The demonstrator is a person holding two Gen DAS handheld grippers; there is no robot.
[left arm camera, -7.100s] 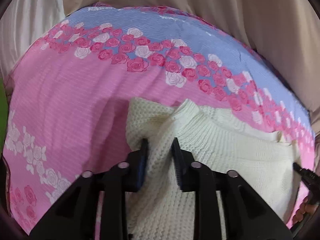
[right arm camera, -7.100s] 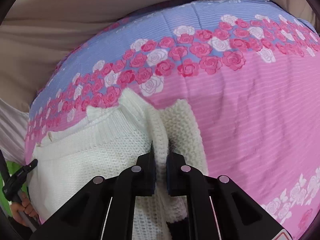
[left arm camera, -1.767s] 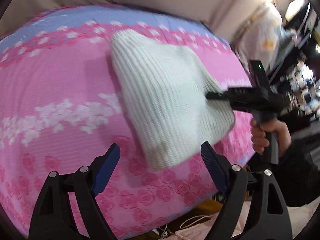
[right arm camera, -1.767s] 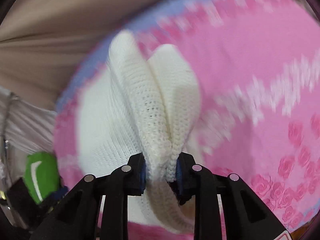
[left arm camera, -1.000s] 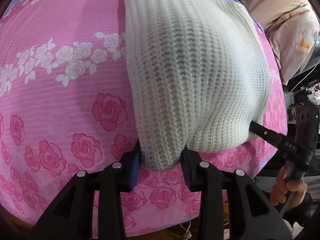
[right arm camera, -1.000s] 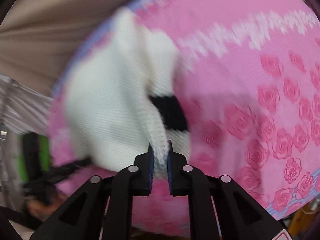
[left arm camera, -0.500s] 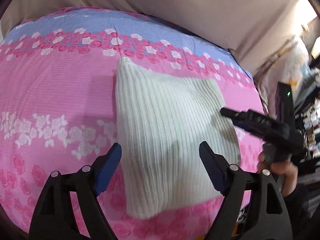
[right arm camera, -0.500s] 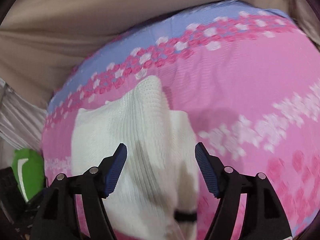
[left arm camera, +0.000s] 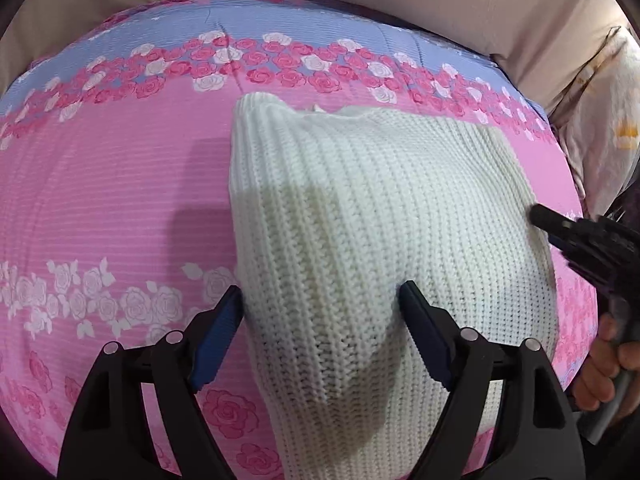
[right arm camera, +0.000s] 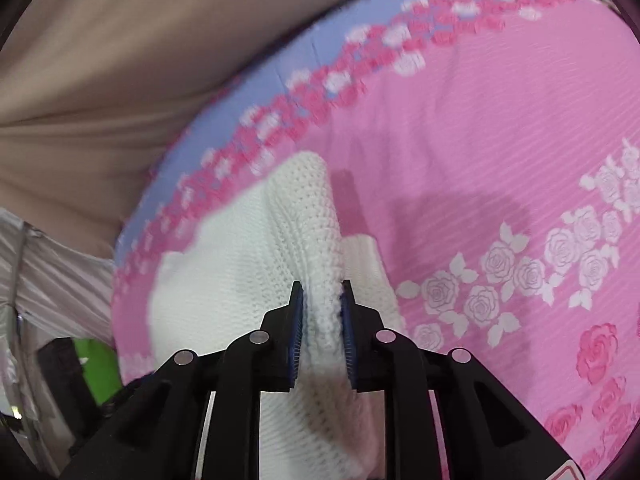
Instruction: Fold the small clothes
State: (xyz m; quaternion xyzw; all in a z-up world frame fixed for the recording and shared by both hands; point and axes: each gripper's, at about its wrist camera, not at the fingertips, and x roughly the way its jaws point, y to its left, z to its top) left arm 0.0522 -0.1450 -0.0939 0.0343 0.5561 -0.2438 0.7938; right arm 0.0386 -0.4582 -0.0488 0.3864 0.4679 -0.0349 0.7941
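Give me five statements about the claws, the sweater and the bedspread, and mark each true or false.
1. The right claw pinches a ridge of the sweater. True.
2. The left claw is clamped shut on the sweater. False: its jaws stand wide apart, astride the sweater's near end.
3. The sweater is black. False: it is a cream knit.
4. The sweater lies on a pink bedspread with roses and a blue band at the far edge. True.
5. The sweater hangs in the air, clear of the bedspread. False: it rests on it.
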